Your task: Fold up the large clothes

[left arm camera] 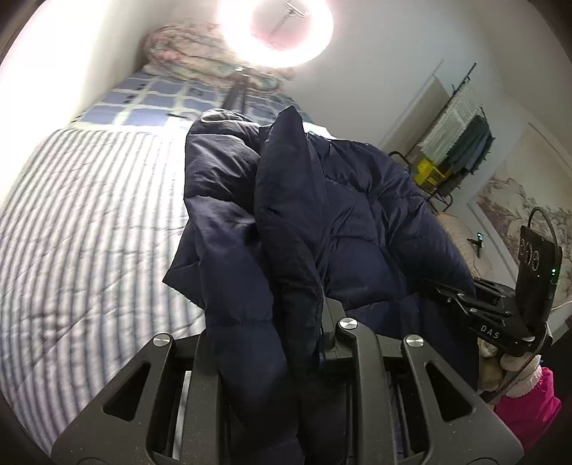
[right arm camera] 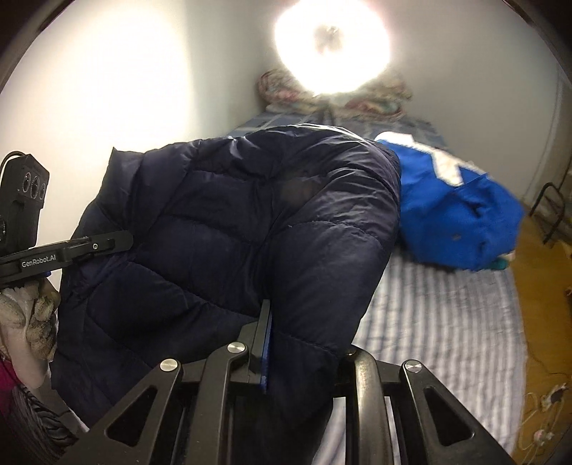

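Note:
A dark navy puffer jacket [left arm camera: 357,229] hangs lifted over the striped bed [left arm camera: 89,214]. My left gripper [left arm camera: 318,322] is shut on a fold of the jacket, which drapes over its fingers and hides the tips. The right gripper also shows at the right edge of the left wrist view [left arm camera: 475,307], clamped on the jacket's other side. In the right wrist view the jacket [right arm camera: 232,221] fills the middle; my right gripper [right arm camera: 268,322] is shut on its edge. The left gripper [right arm camera: 89,246] shows at the left, gripping the jacket.
A blue and white garment [right arm camera: 457,211] lies heaped on the bed [right arm camera: 447,322] to the right. Patterned bedding [left arm camera: 200,46] is piled at the far wall under a bright ring light [left arm camera: 275,28]. A drying rack [left arm camera: 461,136] with clothes stands at the right wall.

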`<state>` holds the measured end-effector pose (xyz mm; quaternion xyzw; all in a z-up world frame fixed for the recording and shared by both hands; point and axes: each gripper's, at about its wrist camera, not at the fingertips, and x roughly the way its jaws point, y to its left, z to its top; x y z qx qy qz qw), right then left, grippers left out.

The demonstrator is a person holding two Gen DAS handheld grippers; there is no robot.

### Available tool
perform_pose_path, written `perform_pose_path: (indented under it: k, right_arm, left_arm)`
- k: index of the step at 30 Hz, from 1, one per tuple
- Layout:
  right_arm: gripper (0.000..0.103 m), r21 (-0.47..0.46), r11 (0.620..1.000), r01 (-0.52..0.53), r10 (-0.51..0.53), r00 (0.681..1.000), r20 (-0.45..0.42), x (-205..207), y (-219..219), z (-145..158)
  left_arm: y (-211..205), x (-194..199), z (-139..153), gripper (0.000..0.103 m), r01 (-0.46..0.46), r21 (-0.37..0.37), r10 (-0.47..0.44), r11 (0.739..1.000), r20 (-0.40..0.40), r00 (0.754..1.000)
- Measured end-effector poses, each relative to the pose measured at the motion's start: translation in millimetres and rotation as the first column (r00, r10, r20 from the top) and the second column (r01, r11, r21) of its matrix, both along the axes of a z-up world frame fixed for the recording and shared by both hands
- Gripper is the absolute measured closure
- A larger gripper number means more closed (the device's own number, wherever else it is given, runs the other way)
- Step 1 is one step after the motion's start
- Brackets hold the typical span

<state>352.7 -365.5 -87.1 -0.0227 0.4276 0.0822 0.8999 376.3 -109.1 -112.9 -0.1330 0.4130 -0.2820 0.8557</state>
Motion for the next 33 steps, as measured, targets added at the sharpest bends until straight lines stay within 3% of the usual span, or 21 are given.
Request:
perform_pose_path:
  k: [9, 16, 26, 29, 33]
  right_arm:
    - [0.087, -0.068, 0.993, 0.098, -0.094, 0.994, 0.058, 44.0, -84.3, 31.5]
    - [0.087, -0.130, 0.976, 0.176, -0.161, 0.980, 0.118, 116.1, -152.1, 55.7]
    - [0.087, -0.230, 0.943, 0.242, -0.213, 0.966, 0.145, 221.7, -212.9, 64.6]
    - [0.087, -0.249, 0.936, 0.249, -0.220, 0.965, 0.142, 244.0, -218.0, 56.8]
    - [0.087, -0.267, 0.928, 0.259, -0.231, 0.964, 0.130, 267.4, -227.3, 44.1]
  left_arm:
    - [-100.7, 65.2, 28.8, 0.083, 0.103, 0.011, -0.103, 0.995, 0.077, 0.992]
    - [-181.0, 150.2, 46.9, 0.083, 0.142, -0.009, -0.140, 0.990, 0.140, 0.980]
    - [-258.8, 268.2, 47.5, 0.083, 0.127, -0.038, -0.122, 0.991, 0.116, 0.986]
    - [-273.7, 287.7, 36.8, 0.083, 0.107, -0.052, -0.102, 0.993, 0.079, 0.992]
    - [-291.1, 306.3, 24.0, 0.083, 0.095, -0.017, -0.093, 0.995, 0.073, 0.993]
